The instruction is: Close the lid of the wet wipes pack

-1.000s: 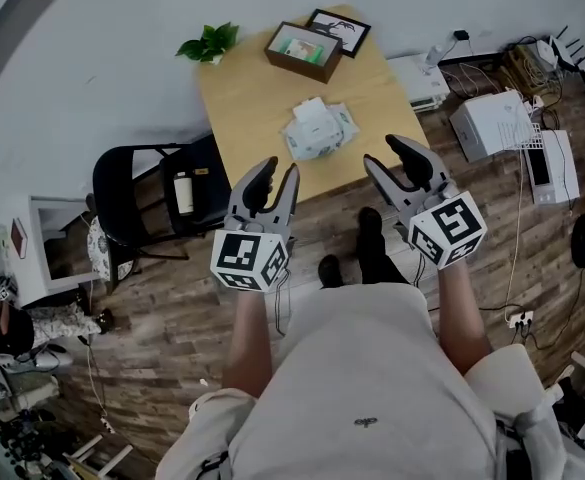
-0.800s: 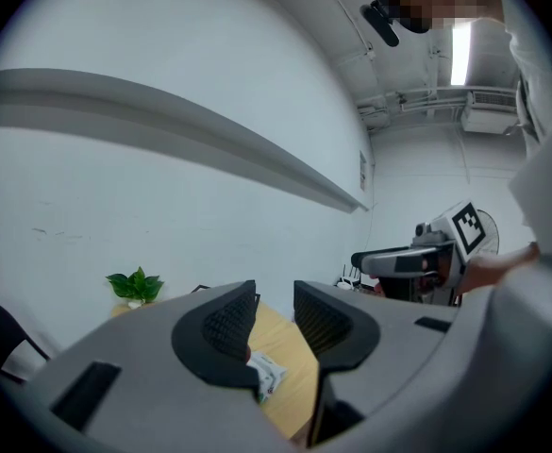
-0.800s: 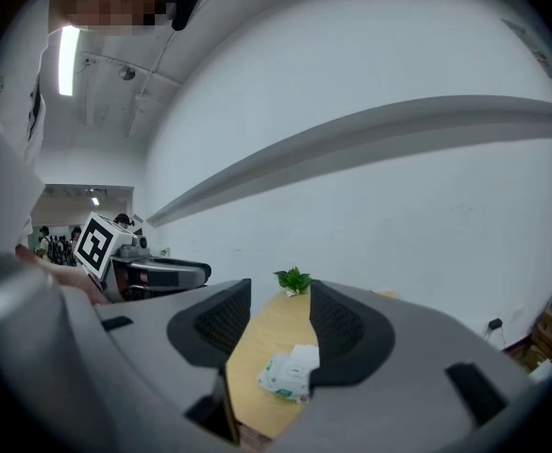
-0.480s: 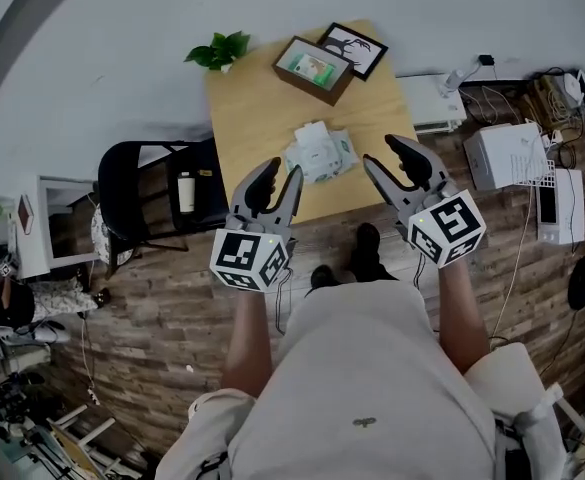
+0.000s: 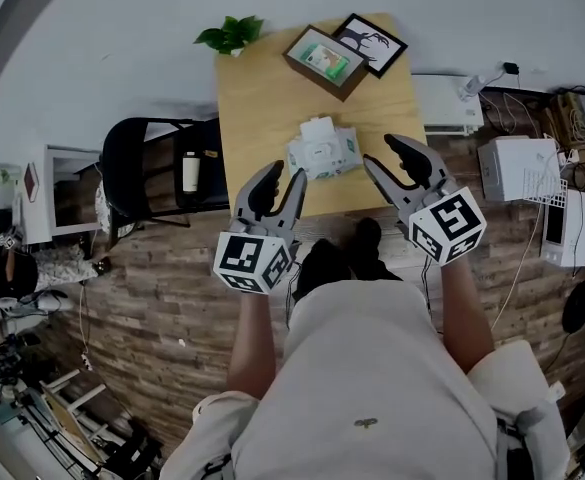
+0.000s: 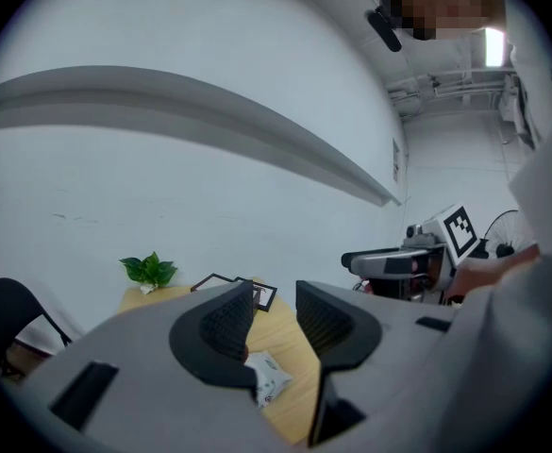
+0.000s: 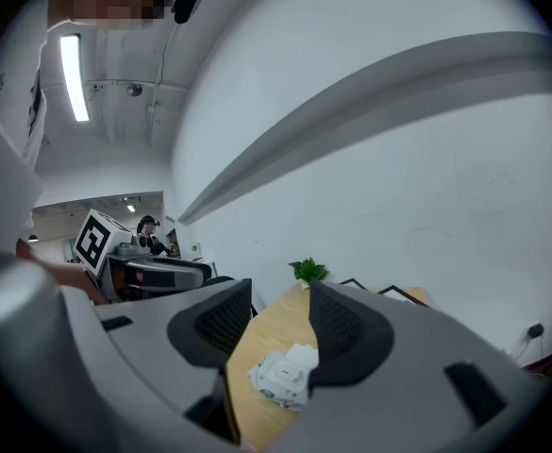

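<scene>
Grippers up, both of them, hovering at the near edge of the wooden table (image 5: 262,108). The wet wipes pack (image 5: 324,155) lies flat on the table, toward that near edge and roughly between the two tools. Its white lid (image 5: 317,128) is raised at the pack's far side.

The left gripper (image 5: 284,173) sits just near and left of the pack, clear of it. Its jaws are opening, set wide, with only air between the ribbed pads. Its own view shows the pack low on the tabletop beyond the jaws.

The right gripper (image 5: 384,153) hangs to the right of the pack, also apart from it. Its jaws stand wide with nothing gripped, and through the gap its view shows the pack with the lid up.

At the table's far end stand a potted plant (image 5: 232,34) on the left and two picture frames (image 5: 324,61) on the right. A black chair (image 5: 137,173) stands left of the table with a bottle (image 5: 189,171) on it. White machines (image 5: 517,163) sit on the plank floor (image 5: 152,308) off to the right.
</scene>
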A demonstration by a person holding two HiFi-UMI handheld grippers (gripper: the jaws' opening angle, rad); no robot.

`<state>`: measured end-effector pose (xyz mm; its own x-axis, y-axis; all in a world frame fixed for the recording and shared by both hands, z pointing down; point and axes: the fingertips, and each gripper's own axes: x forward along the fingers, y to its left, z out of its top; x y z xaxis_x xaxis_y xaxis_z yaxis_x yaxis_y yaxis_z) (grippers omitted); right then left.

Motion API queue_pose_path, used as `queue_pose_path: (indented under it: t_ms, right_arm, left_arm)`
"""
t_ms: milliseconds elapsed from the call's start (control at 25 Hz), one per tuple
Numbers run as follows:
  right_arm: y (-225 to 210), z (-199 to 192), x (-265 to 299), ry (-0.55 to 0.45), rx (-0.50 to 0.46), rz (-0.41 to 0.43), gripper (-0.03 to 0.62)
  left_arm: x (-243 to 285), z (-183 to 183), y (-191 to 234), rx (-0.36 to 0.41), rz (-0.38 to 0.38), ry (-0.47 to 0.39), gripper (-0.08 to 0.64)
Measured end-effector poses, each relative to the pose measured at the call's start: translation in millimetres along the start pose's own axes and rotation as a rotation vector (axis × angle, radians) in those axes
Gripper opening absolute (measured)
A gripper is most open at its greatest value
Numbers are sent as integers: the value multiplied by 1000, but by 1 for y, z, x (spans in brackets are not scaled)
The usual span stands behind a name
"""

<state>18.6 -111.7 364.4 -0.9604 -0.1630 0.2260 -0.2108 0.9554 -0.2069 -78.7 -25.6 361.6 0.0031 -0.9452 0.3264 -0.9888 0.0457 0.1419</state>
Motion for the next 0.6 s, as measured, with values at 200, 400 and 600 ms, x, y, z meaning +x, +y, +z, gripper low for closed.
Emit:
queue_pose_path:
  t_ms: [200,400,600]
  right_arm:
    - [1,-6,7,21,8,23,175]
    - [-3,-5,17,26,9,17,175]
    - [-6,0,28,24,5,-19,173]
  left_arm:
    - [1,-7,7,-21,12,19,140]
    - [12,-9,16,-22,-13,32,140]
    - [29,-6,26,-14,-82,44,141]
